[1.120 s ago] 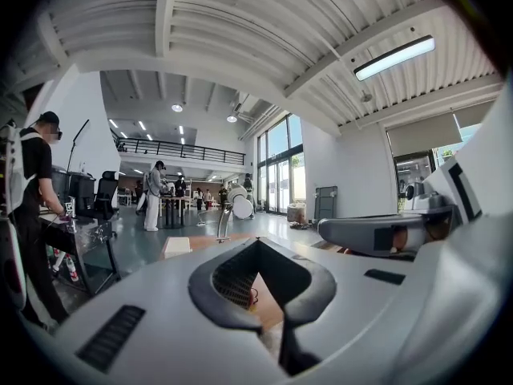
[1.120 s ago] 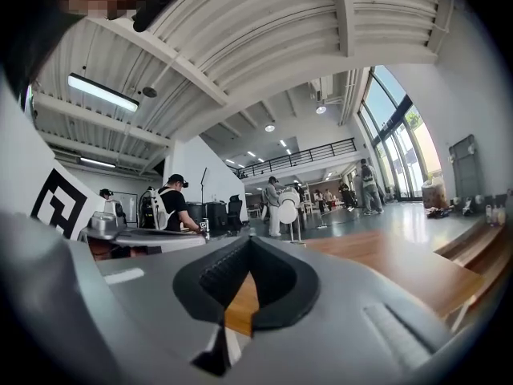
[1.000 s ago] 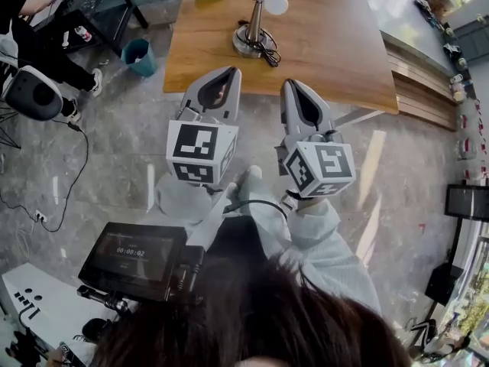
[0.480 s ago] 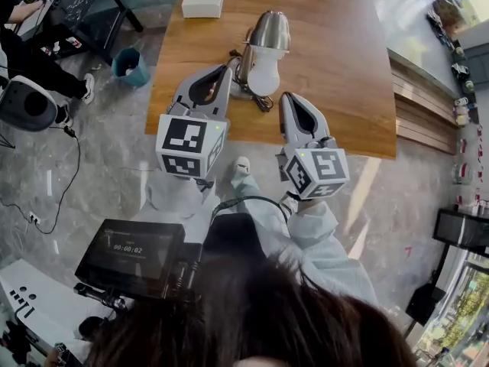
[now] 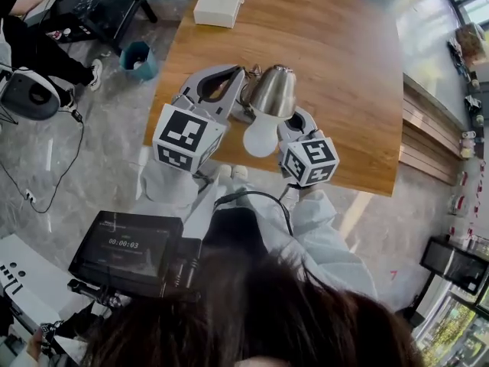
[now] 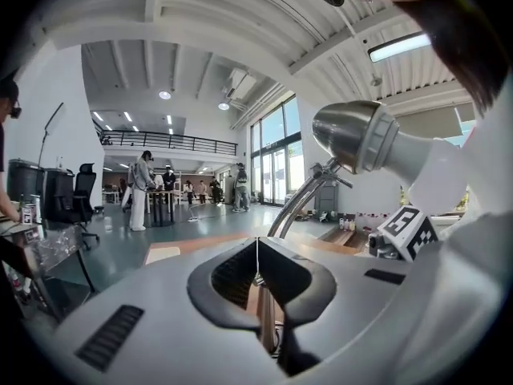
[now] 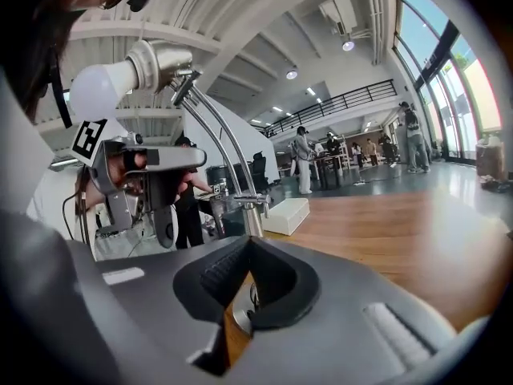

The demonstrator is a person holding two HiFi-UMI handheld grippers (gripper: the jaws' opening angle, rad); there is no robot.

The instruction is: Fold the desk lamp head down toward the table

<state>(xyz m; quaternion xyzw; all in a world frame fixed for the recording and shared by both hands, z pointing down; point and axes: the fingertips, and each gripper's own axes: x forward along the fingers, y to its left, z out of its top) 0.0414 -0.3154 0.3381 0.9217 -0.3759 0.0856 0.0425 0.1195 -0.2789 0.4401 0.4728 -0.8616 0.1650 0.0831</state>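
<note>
The desk lamp stands near the wooden table's (image 5: 344,60) front edge, its chrome head (image 5: 273,90) raised and tilted, with the white bulb (image 5: 261,136) pointing back toward me. My left gripper (image 5: 237,73) is shut and empty, just left of the head. My right gripper (image 5: 296,119) is also shut and empty, with its tips under the head's right side. In the left gripper view the head (image 6: 353,135) and arm (image 6: 300,203) rise up and to the right of the closed jaws (image 6: 256,241). The right gripper view has the head (image 7: 164,61) up left and the arm (image 7: 228,155) above the jaws (image 7: 248,241).
A white box (image 5: 221,0) lies at the table's far left edge. A teal bin (image 5: 139,56) stands on the floor left of the table. A black monitor unit (image 5: 126,247) hangs in front of me. Seated people and gear fill the far left.
Both grippers have moved forward from over the floor to over the table edge, closing in on the lamp. The lamp head now sits between them. Both stay shut.
</note>
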